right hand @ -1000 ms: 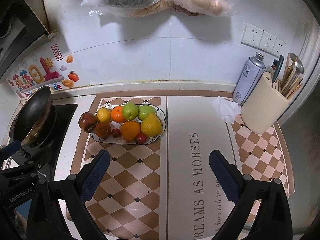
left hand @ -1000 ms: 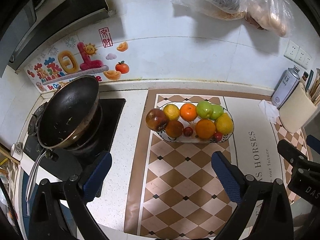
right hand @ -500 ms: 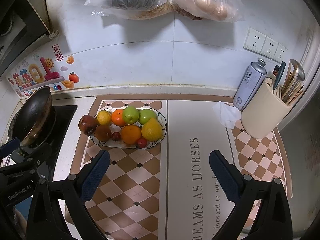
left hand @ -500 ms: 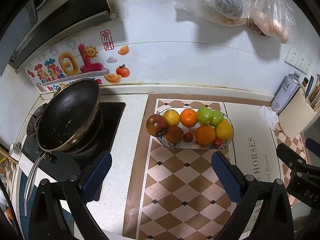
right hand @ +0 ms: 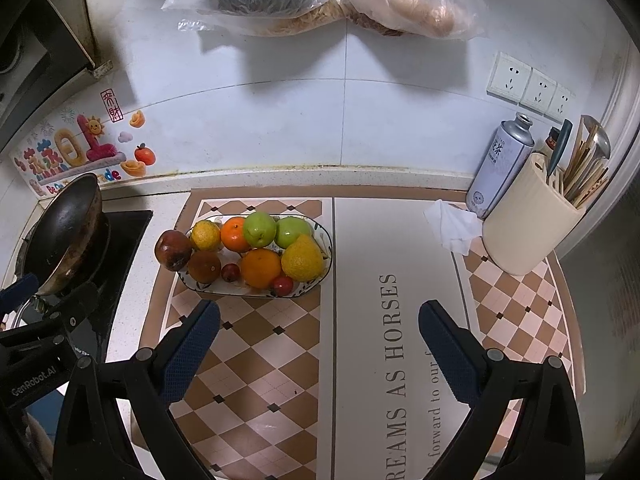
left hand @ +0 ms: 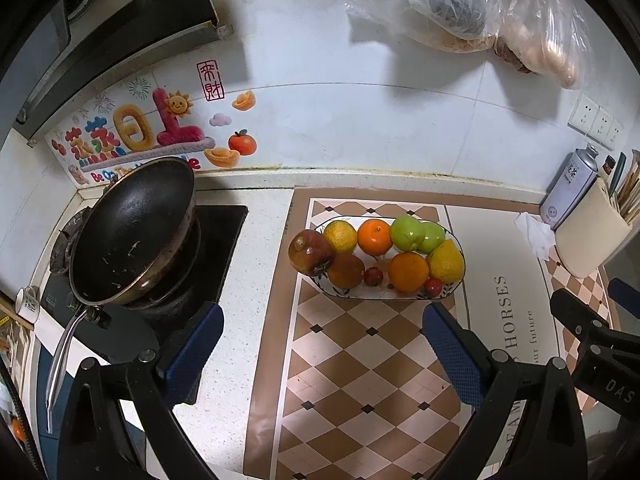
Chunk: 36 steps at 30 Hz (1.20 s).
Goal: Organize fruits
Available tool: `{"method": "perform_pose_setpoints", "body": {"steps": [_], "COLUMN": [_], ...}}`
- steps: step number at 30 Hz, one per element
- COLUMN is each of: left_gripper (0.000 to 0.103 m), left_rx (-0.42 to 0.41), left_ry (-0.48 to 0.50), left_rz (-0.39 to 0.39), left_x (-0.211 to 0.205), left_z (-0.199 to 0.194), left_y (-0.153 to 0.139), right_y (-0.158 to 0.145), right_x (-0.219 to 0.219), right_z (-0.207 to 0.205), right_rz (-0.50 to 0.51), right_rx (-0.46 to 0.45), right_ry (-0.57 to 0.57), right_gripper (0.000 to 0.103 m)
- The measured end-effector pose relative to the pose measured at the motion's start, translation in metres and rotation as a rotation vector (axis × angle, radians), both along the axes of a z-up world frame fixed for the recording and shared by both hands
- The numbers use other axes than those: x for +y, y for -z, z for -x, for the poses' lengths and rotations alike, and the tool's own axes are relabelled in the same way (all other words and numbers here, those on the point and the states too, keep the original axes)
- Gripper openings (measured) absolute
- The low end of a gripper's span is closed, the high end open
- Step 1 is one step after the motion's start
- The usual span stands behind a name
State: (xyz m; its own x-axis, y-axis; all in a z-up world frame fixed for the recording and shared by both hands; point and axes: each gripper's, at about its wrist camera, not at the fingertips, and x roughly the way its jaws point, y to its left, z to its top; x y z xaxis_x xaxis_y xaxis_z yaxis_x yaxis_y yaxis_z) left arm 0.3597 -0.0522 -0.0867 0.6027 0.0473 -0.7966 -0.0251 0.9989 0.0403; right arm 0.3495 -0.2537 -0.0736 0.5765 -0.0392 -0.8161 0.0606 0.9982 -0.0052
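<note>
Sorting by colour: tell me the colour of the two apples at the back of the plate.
Green apples, clearest in the right wrist view.

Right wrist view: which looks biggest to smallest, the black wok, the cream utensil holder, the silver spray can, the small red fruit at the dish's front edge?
1. Cream utensil holder and black wok: too close to rank; the wok is seen edge-on.
2. Silver spray can.
3. Small red fruit.

left gripper (left hand: 322, 344): backs away, fruit plate (left hand: 384, 295) lower in view
right gripper (right hand: 319, 340): likewise backs off, plate lower in view
</note>
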Motion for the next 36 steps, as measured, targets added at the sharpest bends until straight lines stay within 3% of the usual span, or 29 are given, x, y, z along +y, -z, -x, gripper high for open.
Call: {"method": "perform_pose_setpoints", "body": {"steps": [36], "left_gripper": [0.102], "left_rx": [-0.026], "left_ry": [0.0], "left_rz": [-0.031], "left_x": [-0.003], "left_z": [0.014], "left_y": [-0.004], "right_y": [-0.001], "right_x": [0.0], "right_z": [0.011], "right_rz": [-0.004], "right_rx": [0.002], "right_ry": [-0.005], "right_gripper": [0.102]}}
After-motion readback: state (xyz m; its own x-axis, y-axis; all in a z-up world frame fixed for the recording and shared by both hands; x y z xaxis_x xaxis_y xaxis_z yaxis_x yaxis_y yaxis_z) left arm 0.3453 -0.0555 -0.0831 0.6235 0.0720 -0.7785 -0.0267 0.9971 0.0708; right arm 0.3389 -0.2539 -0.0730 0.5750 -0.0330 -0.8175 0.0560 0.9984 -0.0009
